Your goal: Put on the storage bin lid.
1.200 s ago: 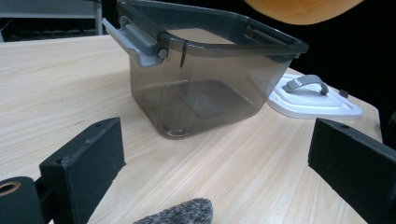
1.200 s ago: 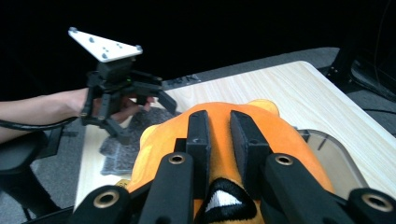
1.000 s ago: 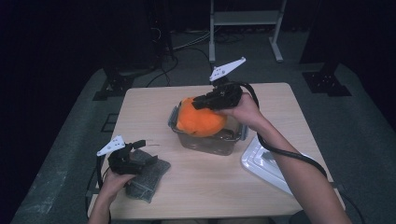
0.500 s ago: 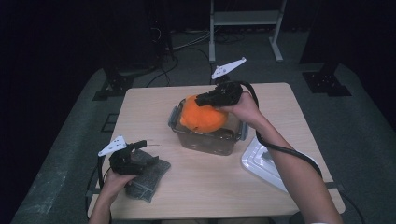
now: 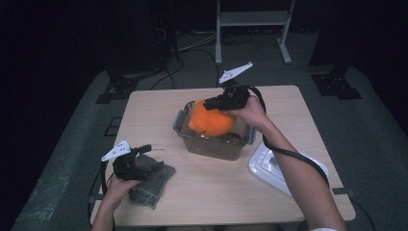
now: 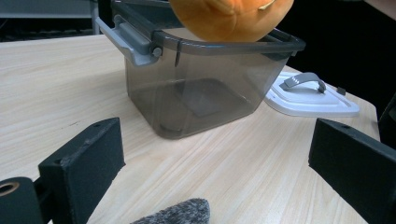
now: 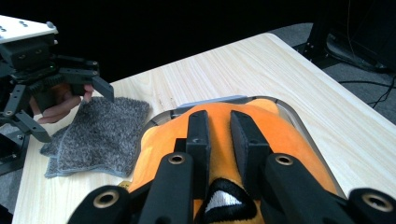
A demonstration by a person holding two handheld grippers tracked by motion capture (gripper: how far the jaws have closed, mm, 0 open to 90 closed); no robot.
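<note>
My left gripper (image 5: 144, 155) rests with jaws spread wide over the grey fuzzy cloth (image 5: 153, 182), while my right gripper (image 5: 211, 104) pinches the orange plush toy (image 5: 211, 121) (a fold between its jaws) atop the smoky clear plastic tub (image 5: 214, 144).

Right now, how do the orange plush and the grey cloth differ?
The orange plush is bright, rounded and bulky; the grey cloth is dull, flat and thin. The plush sits in the mouth of the clear bin, pinched by the right gripper; the cloth lies on the table under the left gripper, whose jaws stand open. Both are soft and fuzzy.
</note>
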